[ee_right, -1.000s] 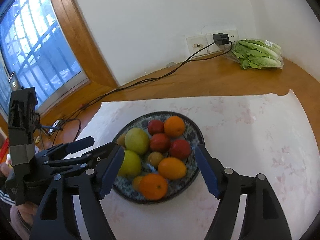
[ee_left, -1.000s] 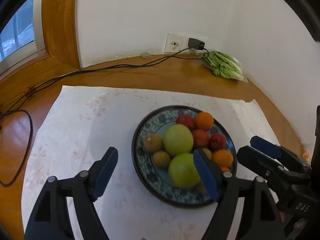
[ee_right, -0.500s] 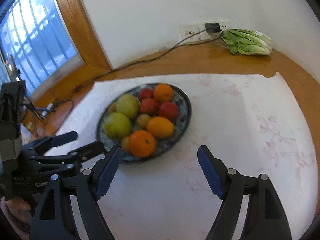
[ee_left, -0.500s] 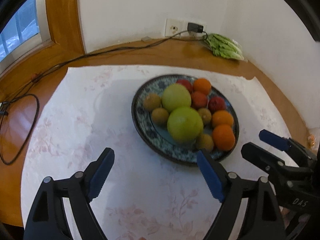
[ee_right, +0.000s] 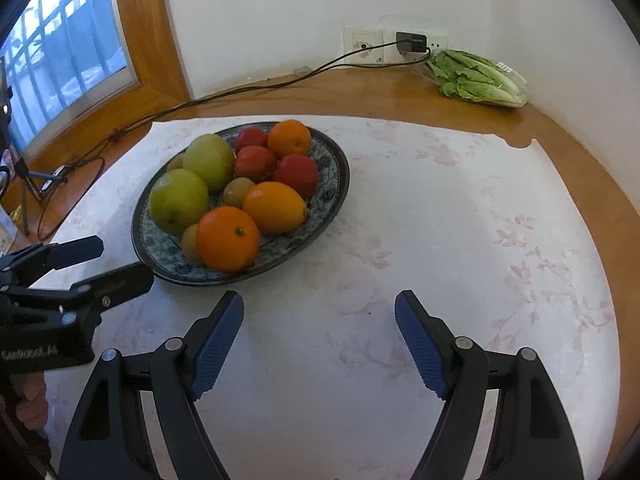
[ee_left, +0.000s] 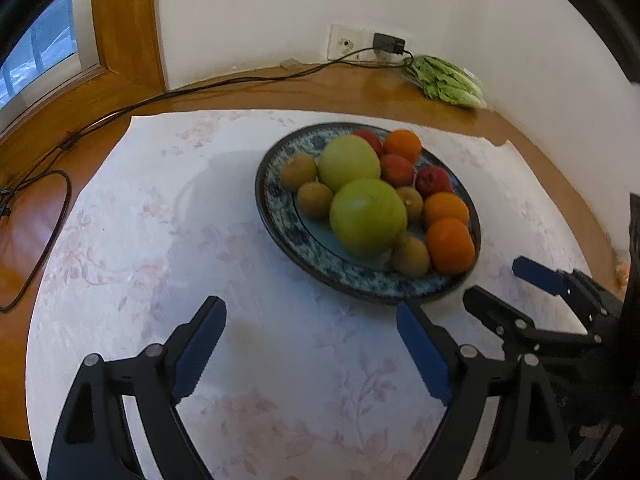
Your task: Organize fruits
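A blue-patterned plate (ee_left: 276, 208) (ee_right: 332, 184) sits on the white floral cloth, piled with fruit. On it are two big green fruits (ee_left: 366, 214), oranges (ee_right: 228, 238), red fruits (ee_right: 298, 174) and small brown kiwis (ee_left: 314, 198). My left gripper (ee_left: 308, 308) hovers over bare cloth just short of the plate's near rim; its jaws are opening and nothing is between them. My right gripper (ee_right: 320, 298) is open and empty, over the cloth to the right of the plate. Each gripper also shows in the other's view: right gripper (ee_left: 496, 280), left gripper (ee_right: 122, 260).
The cloth (ee_right: 440, 220) covers a round wooden table set against a white wall corner. A bag of lettuce (ee_right: 476, 78) lies at the back right. A black cable (ee_left: 240, 80) runs from a wall plug (ee_right: 410, 42) along the table's back. A window is at the left.
Both grippers drew back from over the plate and sank toward the cloth, so the fruit now lies beyond the fingertips. The left jaws spread a little wider.
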A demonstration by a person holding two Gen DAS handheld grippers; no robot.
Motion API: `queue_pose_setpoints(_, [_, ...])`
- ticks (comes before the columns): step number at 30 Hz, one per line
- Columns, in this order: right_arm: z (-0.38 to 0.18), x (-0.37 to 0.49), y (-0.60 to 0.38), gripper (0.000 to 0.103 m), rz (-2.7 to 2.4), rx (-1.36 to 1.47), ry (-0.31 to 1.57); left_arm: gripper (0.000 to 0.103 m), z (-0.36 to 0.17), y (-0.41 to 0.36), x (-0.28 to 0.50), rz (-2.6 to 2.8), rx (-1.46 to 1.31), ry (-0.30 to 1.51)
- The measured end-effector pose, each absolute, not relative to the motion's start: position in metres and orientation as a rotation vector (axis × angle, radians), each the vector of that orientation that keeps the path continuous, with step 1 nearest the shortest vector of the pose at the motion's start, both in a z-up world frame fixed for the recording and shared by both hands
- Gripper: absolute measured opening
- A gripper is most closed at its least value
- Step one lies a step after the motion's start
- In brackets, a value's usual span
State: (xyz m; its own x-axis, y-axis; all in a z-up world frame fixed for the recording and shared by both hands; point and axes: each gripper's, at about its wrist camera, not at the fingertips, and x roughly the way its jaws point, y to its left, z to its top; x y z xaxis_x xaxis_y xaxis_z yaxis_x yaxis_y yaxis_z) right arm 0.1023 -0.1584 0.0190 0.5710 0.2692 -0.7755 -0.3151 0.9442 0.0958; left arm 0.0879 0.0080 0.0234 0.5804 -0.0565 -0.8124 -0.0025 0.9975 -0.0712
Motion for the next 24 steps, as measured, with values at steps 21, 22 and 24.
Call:
queue_pose_setpoints(21, [0.015, 0.098, -0.155, 0.08, 0.271, -0.105, 0.889, 0.097, 0.007, 0.0, 0.09, 0.032, 0.021, 0.904])
queue_pose_setpoints(22, [0.015, 0.098, -0.155, 0.08, 0.271, -0.105, 0.889, 0.098, 0.007, 0.001, 0.09, 0.034, 0.02, 0.901])
queue_pose_setpoints(24, [0.015, 0.098, -0.155, 0.08, 0.271, -0.105, 0.889, 0.099, 0.006, 0.002, 0.091, 0.036, 0.017, 0.899])
